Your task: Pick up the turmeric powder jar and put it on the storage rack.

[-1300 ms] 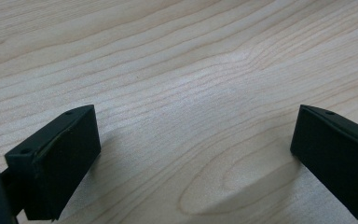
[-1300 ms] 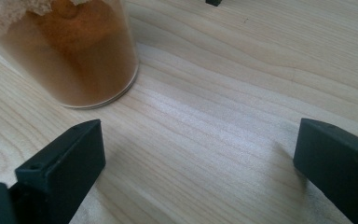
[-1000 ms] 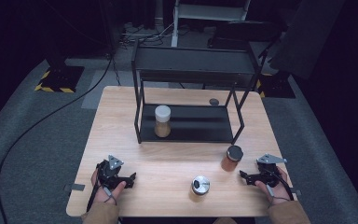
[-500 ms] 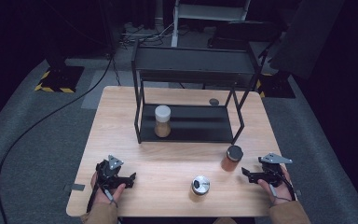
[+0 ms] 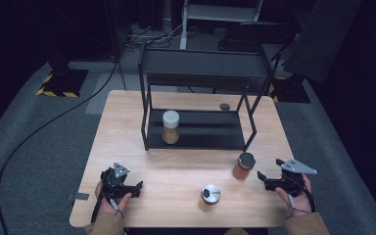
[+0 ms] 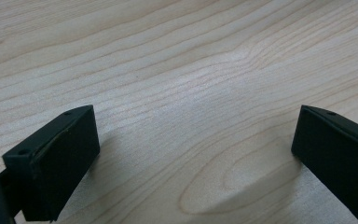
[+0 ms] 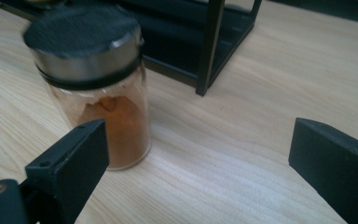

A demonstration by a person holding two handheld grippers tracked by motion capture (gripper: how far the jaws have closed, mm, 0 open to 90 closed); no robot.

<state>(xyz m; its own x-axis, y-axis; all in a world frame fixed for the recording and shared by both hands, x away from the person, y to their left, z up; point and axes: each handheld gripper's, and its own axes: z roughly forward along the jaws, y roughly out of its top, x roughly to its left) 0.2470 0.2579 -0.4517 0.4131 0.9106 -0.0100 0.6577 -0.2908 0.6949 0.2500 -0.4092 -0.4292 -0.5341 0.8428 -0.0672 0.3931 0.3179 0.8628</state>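
Right gripper [image 7: 200, 168], jaws apart and just narrowing with nothing between, neared the jar [image 7: 95, 88]; it should center on the glass below the lid.

A pale wood-grain surface [image 5: 127, 127] stands on grey carpet. Toward its far side sits a black metal two-tier rack [image 5: 200, 73]; on the rack's lower shelf [image 5: 210, 132], at the left, stands a white-capped jar of tan powder [image 5: 170, 127]. A small dark disc [image 5: 224, 106] lies on the wood behind the rack. Nearer the front, a dark-lidded jar of orange spice [image 5: 243, 166] stands upright just off the rack's right front leg, and a silver-topped jar [image 5: 209, 194] stands near the front edge.
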